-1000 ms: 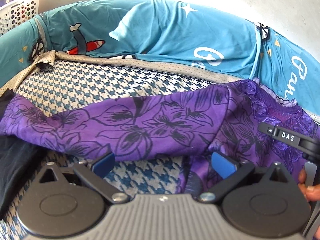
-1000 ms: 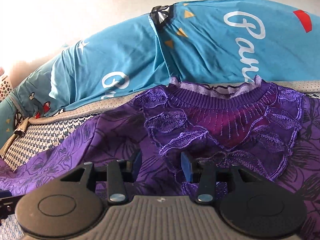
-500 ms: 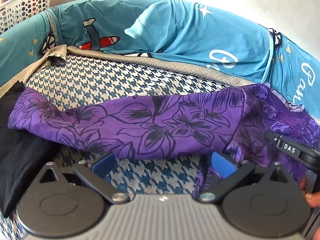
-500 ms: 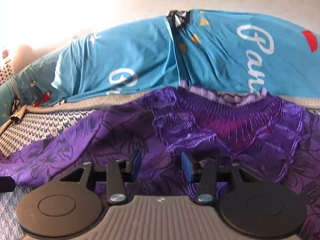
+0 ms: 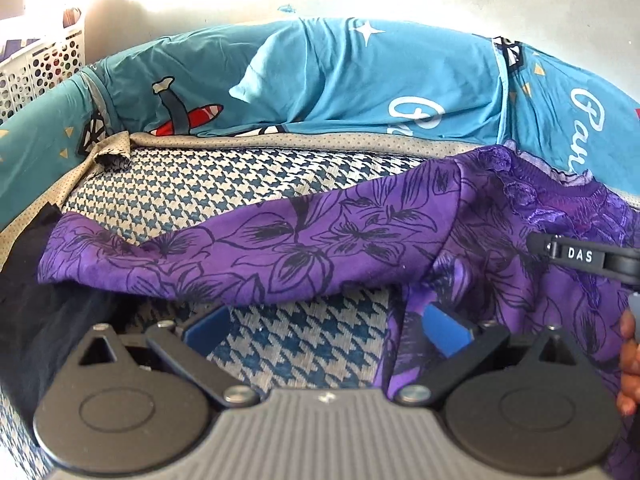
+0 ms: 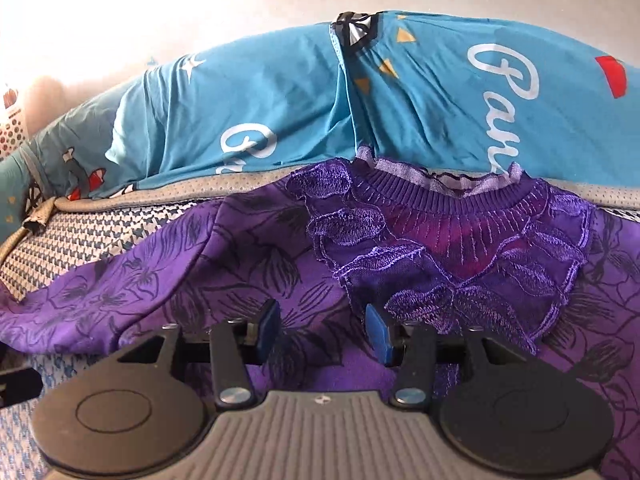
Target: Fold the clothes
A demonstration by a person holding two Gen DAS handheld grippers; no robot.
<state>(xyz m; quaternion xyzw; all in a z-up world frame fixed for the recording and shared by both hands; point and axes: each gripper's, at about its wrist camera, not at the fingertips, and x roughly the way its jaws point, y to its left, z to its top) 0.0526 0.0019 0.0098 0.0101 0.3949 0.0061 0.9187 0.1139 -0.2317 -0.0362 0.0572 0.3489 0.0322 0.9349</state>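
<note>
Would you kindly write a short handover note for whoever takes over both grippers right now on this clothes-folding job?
Left gripper: jaws wide open over the houndstooth mat, holding nothing; the shirt's side edge lies by its right-hand finger.
Right gripper: jaws opening, fabric below the neckline between them, pads not pressing.
Purple floral shirt: lies front up on the mat, collar toward the blue pillows, one sleeve stretched out sideways. A dark garment lies beside that sleeve's end.
Done: shirt laid out.
Left: no fold shows yet; sleeves and body remain to be folded.
</note>
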